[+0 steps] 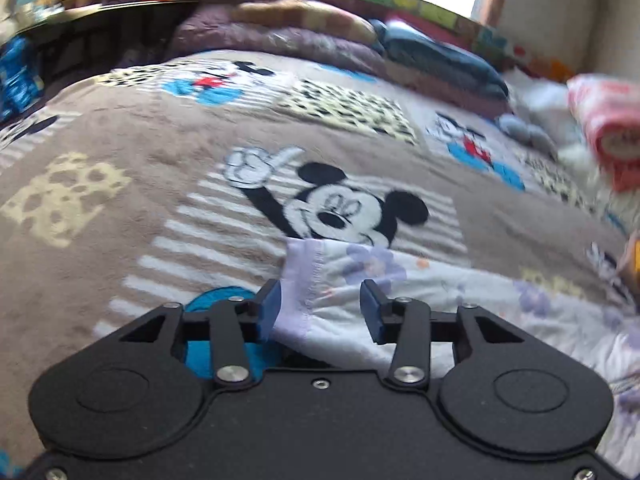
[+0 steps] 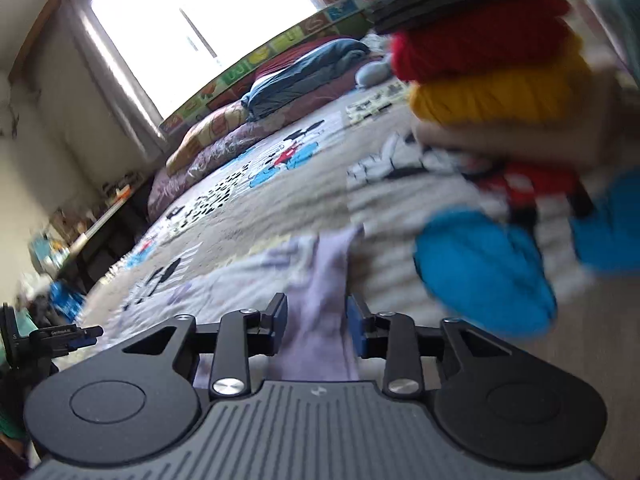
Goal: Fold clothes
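A white garment with lilac flowers and a lilac hem (image 1: 344,280) lies on the Mickey Mouse blanket (image 1: 140,152). My left gripper (image 1: 320,300) is open, its blue pads (image 1: 270,308) on either side of the garment's lilac-hemmed corner. In the right wrist view the same garment (image 2: 256,280) spreads to the left, and its lilac band (image 2: 320,320) runs between the fingers of my right gripper (image 2: 316,316), which is open around it. The left gripper (image 2: 60,336) shows at the far left of that view.
A stack of folded clothes, red over yellow over beige (image 2: 488,60), stands close at the right. Pillows and rolled quilts (image 1: 304,36) line the bed's far side under the window. A pink bundle (image 1: 608,120) lies at the right. A dark shelf (image 1: 80,36) stands at the left.
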Tool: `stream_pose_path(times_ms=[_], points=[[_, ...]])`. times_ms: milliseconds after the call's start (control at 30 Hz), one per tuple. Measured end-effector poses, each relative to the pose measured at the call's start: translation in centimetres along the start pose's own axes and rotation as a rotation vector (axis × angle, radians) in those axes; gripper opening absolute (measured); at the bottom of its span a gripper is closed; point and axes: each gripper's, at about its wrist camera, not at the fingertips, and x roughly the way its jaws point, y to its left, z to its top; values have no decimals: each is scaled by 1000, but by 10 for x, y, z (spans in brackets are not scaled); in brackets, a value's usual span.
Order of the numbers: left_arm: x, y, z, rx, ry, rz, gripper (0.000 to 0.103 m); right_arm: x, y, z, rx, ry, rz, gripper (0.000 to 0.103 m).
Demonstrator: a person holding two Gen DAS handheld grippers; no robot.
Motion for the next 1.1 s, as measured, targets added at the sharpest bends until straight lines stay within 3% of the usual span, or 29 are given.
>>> stream_pose_path(times_ms=[200, 333, 433, 667, 800, 833, 867, 900, 933, 967, 1033, 1100], points=[[-49, 35, -22, -200, -10, -16, 47, -15, -10, -38, 148, 28, 42, 41], [-77, 60, -47, -351, 3, -18, 54, -24, -1, -46, 168, 27, 83, 53], [-93, 72, -67, -416, 24, -6, 55, -26, 0, -56, 172, 37, 85, 54], [-100, 63, -99, -385, 97, 4, 62, -22, -7, -65, 209, 7, 113, 54], [-92, 40, -112, -266, 84, 65, 62, -18, -10, -68, 222, -18, 138, 55], [-93, 35, -113, -250, 70, 58, 46, -17, -9, -68, 217, -23, 139, 55], [-94, 30, -114, -239, 54, 41, 14, -16, -9, -69, 210, -27, 139, 55], [-98, 27, -114, -230, 31, 35, 12, -15, -8, -69, 200, -29, 136, 53], [-103, 24, -114, -222, 5, 33, 10, -14, -7, -69, 189, -27, 128, 42], [-113, 21, -112, -217, -36, 23, 9, -12, -7, -70, 186, -22, 116, 23], [-136, 17, -105, -215, -124, -3, 9, -12, -12, -72, 209, -30, 108, 17], [-156, 16, -100, -226, -162, -14, 9, -17, -9, -70, 194, -52, 113, 16]])
